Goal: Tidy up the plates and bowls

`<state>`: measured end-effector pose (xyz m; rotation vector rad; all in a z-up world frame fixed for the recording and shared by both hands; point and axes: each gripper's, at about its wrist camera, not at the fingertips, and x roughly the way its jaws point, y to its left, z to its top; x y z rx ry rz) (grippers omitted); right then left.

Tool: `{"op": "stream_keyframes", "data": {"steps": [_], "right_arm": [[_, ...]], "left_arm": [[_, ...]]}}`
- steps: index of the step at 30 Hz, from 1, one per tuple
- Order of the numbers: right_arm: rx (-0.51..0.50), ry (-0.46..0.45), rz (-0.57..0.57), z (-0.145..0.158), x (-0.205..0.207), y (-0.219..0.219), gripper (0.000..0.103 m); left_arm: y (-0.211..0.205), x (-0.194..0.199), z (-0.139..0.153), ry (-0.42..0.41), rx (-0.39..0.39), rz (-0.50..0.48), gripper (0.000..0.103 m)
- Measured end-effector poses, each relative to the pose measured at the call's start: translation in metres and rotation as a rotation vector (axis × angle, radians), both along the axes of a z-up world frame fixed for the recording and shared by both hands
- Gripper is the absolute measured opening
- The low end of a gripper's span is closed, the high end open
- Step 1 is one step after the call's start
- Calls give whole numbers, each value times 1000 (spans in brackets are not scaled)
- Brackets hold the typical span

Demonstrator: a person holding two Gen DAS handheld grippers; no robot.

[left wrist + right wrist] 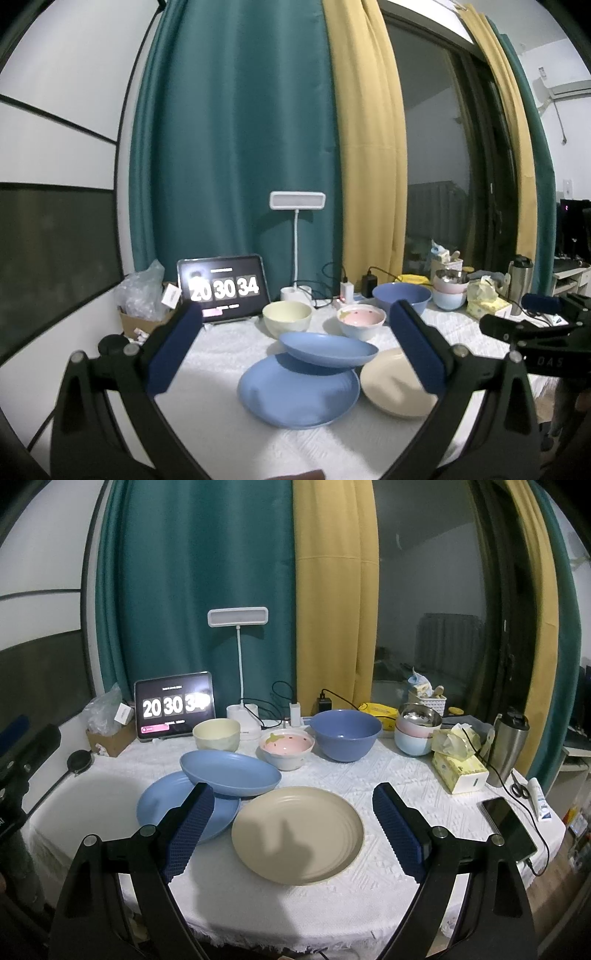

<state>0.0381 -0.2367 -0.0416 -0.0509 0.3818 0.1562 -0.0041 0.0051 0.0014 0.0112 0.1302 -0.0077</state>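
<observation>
A large blue plate [295,395] [173,808] lies on the white tablecloth. A smaller blue plate [327,349] [229,773] rests tilted on its far edge. A beige plate [391,384] [297,832] lies to their right. Behind stand a cream bowl [287,317] [217,734], a pink strawberry bowl [361,320] [286,746] and a big blue bowl [401,297] [345,733]. My left gripper [295,347] is open and empty, above the blue plates. My right gripper [293,830] is open and empty, above the beige plate.
A tablet clock [174,705], a desk lamp [238,618] and chargers stand at the back. Stacked bowls [417,731], tissue boxes [460,768], a steel flask [508,746], a phone [508,825] and scissors [519,788] crowd the right side. A cardboard box [110,736] sits far left.
</observation>
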Motion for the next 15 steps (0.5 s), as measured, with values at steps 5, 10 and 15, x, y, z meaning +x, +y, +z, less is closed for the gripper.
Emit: {"op": "stream_keyframes", "data": {"steps": [5,10,15], "right_arm": [[3,0,0,0,0,-1,91],[4,-1,1,0,0,-1,91],[5,0,0,0,1,-1,91]], "left_arm": [[0,0,1,-1,0,-1,102],[0,-1,0,-1,-1,0,102],[1,0,0,-1,0,-1,102]]}}
